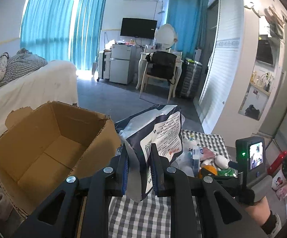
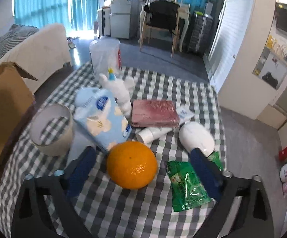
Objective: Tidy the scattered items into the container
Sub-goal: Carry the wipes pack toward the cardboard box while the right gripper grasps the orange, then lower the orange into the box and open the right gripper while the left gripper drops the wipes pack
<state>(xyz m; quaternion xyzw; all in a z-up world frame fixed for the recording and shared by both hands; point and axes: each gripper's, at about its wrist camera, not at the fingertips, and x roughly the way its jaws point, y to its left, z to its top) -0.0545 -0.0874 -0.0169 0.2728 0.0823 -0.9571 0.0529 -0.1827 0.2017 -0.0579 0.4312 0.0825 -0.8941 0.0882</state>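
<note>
Your left tongs (image 1: 138, 166) are pinching a dark blue and white bag (image 1: 153, 130) by its lower edge, so it stands up between the blue pads, lifted off the checked tabletop (image 1: 143, 214). You hold it just beside the open cardboard box (image 1: 50, 144), whose floor looks bare; that placement suggests the bag is about to go over the torn rim and in.

Your right tongs (image 2: 143, 158) are spread wide, one finger on each side of the orange (image 2: 131, 164), not touching it. That reads as lining up the next pick.

Beyond the orange lie the rest of the scattered things: a green packet (image 2: 187, 186) partly under the right finger, a light blue tissue pack (image 2: 103, 119), a roll of tape (image 2: 51, 129), a pink book (image 2: 155, 113), a white plush toy (image 2: 121, 91), a white tube (image 2: 151, 133) and a white rounded object (image 2: 197, 138) that you cannot identify for sure.

The bag blocks much of the pile in the left view, the box is cut off at the edge of the right view, and the bag's print is too small to read.
</note>
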